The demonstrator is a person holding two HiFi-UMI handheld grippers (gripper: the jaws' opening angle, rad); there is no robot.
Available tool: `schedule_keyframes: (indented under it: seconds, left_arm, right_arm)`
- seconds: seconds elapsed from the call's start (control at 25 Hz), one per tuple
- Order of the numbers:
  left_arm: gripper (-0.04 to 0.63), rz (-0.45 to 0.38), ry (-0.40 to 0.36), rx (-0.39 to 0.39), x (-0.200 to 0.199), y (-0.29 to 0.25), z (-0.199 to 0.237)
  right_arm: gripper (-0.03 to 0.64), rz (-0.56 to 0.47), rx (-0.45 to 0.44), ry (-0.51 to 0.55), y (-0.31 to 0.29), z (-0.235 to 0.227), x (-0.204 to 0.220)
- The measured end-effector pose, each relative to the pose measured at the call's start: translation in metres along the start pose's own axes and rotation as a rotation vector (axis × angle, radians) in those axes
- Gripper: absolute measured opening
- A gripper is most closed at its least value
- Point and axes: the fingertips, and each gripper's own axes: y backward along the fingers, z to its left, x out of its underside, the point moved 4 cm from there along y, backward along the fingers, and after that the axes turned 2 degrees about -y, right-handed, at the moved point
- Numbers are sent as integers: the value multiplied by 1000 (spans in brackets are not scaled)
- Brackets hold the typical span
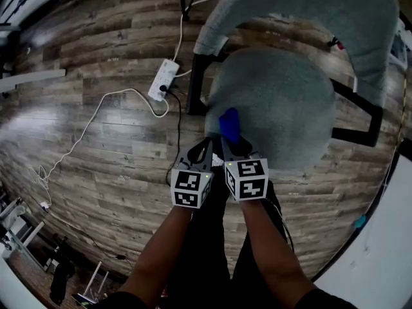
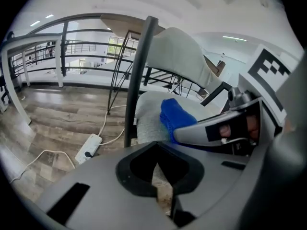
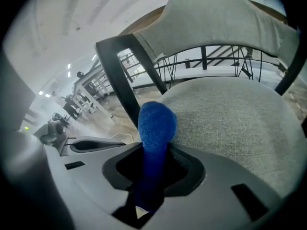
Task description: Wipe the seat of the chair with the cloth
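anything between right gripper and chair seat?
Only the blue cloth, clamped in the jaws of the right gripper, over the seat front edge; clearest in right gripper view.

The cloth [image 1: 228, 124] shows only its top in the head view; the rest lies behind the right gripper [image 1: 233, 145]. The chair [image 1: 283, 102] has its back cut off by the top and right edges, and the arms [image 1: 161, 250] are cut off by the bottom edge. Dark objects [image 1: 61, 279] at the bottom left are too small to tell.

In the left gripper view the right gripper covers part of the cloth and much of the seat [image 2: 148, 114].

In the right gripper view the cloth's lower end is lost between the jaws, and the hall [image 3: 72, 104] at left is blurred.
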Motion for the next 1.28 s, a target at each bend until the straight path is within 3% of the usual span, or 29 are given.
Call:
schedule_keyframes:
  seconds: [0.28, 0.72, 1.28]
  left_arm:
    - [6, -8, -26, 7, -16, -12, -25]
    - [6, 2, 10, 34, -14, -30, -67]
    - [6, 16, -74, 68, -21, -55, -120]
  right_arm:
    - [107, 2, -13, -13, 13, -22, 3]
    - [109, -7, 17, -14, 42, -66, 13]
    - [109, -29, 34, -63, 74, -119, 24]
